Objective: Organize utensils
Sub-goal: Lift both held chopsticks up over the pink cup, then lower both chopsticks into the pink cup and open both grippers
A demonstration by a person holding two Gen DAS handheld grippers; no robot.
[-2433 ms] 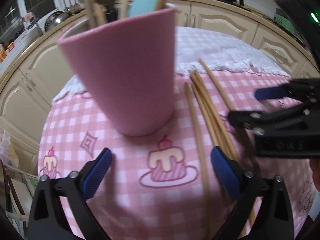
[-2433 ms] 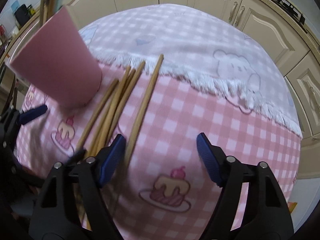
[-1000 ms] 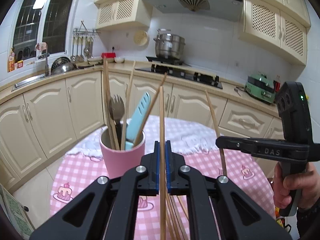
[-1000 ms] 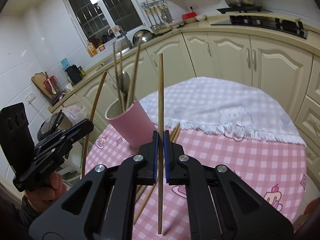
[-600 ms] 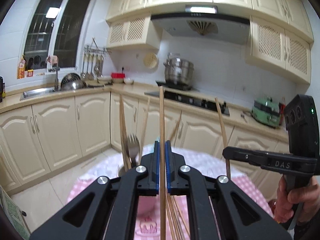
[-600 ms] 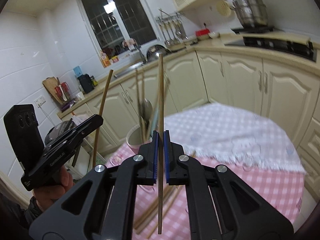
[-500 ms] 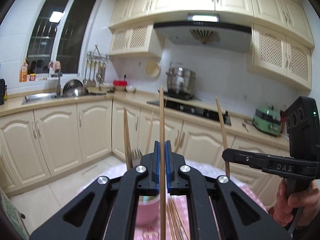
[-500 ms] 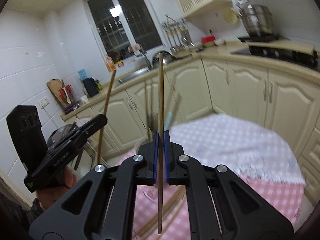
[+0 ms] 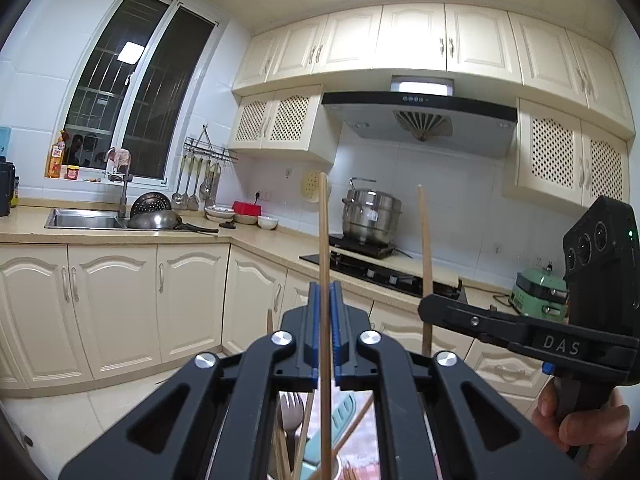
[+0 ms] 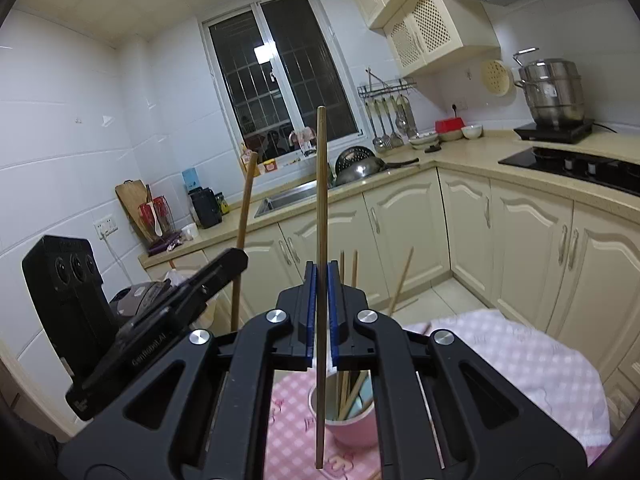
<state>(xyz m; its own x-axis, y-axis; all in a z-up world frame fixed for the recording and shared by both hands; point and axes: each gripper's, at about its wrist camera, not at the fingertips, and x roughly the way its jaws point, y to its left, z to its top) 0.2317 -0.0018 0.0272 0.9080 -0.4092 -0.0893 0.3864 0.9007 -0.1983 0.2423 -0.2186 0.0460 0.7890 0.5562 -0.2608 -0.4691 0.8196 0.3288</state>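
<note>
My left gripper [image 9: 325, 300] is shut on a wooden chopstick [image 9: 324, 240] and holds it upright. Its lower end hangs over the pink cup [image 9: 338, 468], which holds a fork [image 9: 291, 412], a blue utensil and other chopsticks. My right gripper [image 10: 319, 280] is shut on another upright chopstick [image 10: 321, 184]; its lower tip hangs just left of the pink cup [image 10: 352, 428] on the checked tablecloth [image 10: 500, 356]. Each gripper shows in the other's view, the right one [image 9: 426, 312] and the left one [image 10: 240, 258].
Cream kitchen cabinets [image 10: 532, 240], a sink [image 9: 84, 222] and a stove with a steel pot [image 9: 372, 216] ring the round table. More chopsticks lie on the cloth by the cup [image 10: 376, 474].
Both grippers closed on a chopstick each, lifted them from the table and stood them upright. Both have kept rising and now hover at the pink cup.
</note>
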